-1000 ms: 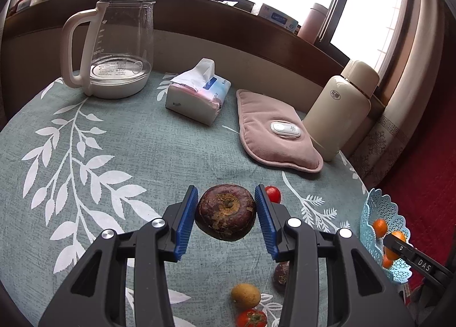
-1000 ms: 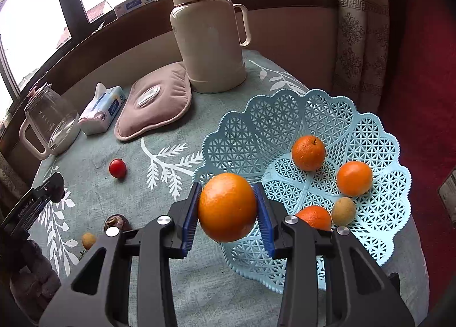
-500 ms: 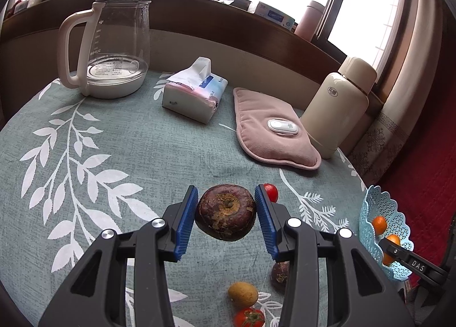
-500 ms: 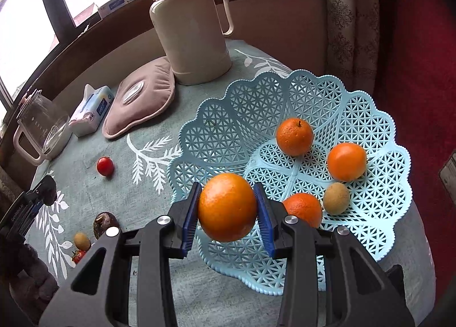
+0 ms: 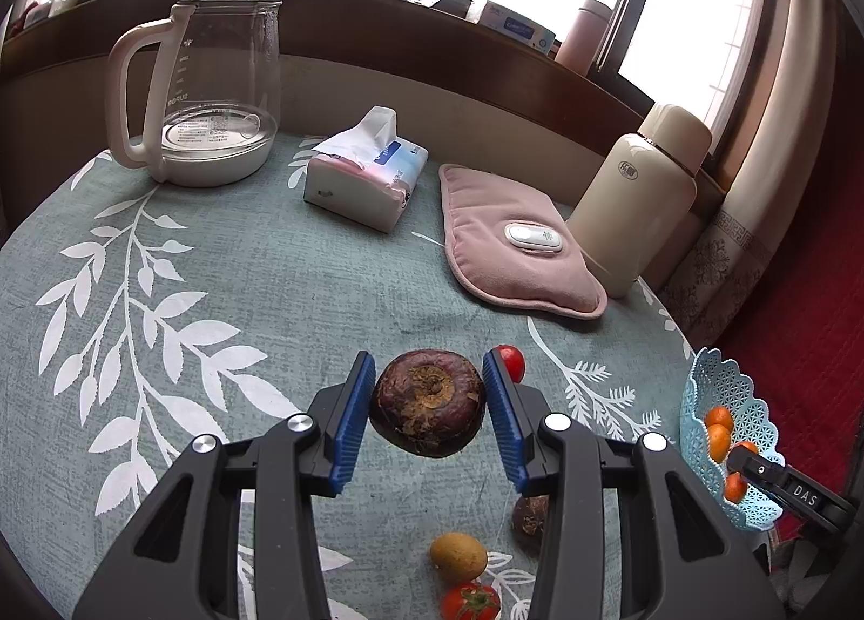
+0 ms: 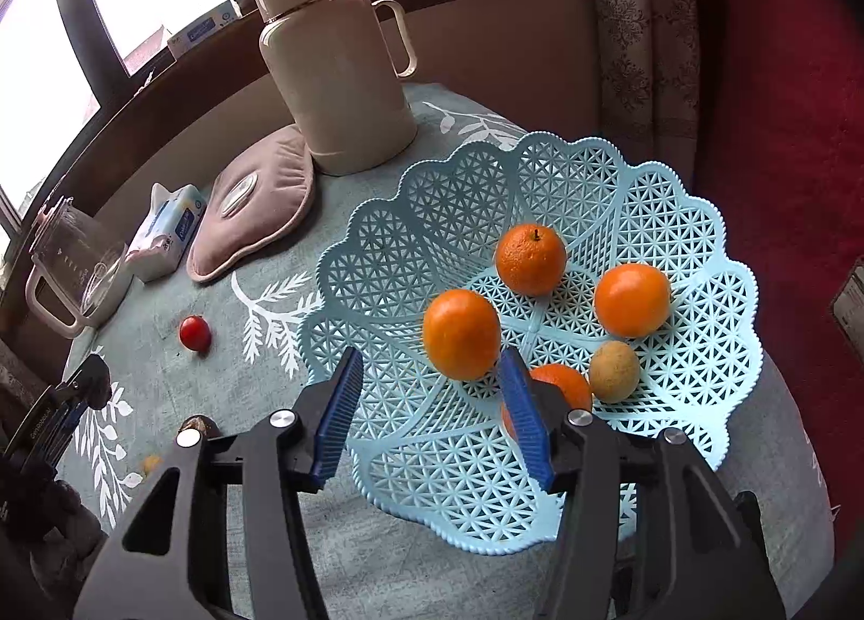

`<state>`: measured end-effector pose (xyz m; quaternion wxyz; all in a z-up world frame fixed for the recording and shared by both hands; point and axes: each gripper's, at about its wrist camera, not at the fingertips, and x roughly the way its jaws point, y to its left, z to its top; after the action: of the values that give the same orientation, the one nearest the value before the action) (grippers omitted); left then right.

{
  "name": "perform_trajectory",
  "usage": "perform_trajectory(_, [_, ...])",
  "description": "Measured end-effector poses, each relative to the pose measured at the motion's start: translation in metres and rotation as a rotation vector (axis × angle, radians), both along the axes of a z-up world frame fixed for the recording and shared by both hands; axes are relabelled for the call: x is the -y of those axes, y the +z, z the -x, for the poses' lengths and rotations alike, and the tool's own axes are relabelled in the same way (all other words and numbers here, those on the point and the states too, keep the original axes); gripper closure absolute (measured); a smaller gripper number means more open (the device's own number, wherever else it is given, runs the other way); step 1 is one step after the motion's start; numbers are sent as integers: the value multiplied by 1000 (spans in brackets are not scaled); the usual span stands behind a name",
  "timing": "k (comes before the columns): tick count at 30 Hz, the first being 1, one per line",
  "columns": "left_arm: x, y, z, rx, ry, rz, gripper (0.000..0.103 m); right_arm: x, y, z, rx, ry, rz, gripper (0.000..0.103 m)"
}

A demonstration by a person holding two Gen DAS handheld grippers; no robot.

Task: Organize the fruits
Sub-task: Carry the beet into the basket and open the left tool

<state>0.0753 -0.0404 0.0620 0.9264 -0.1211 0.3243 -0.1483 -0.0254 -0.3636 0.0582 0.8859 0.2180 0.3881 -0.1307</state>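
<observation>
In the left wrist view, the left claw (image 5: 429, 412) squeezes a dark purple fruit (image 5: 426, 409) above the tabletop (image 5: 259, 285); I think its next move is over to the blue basket (image 5: 696, 398) at 3 o'clock. In the right wrist view, the right claw (image 6: 429, 412) is opening and its orange (image 6: 460, 334) slips free above the basket, toward 1 o'clock of the claw, so this drop-off step looks nearly done.

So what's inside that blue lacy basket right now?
The light blue basket holds four oranges and one small brownish fruit. The nearest orange is half hidden behind the right gripper, whose jaws are opening.
</observation>
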Motion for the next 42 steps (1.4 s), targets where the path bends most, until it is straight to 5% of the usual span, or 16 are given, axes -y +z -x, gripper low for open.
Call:
perform_trajectory(19, [24,9,18,0,-107,29,61,9,16,50,92,-29,5,49])
perform_trajectory(42, [149,20,66,-16,-367,-20,61,62,16,92,161,-71,-36,47])
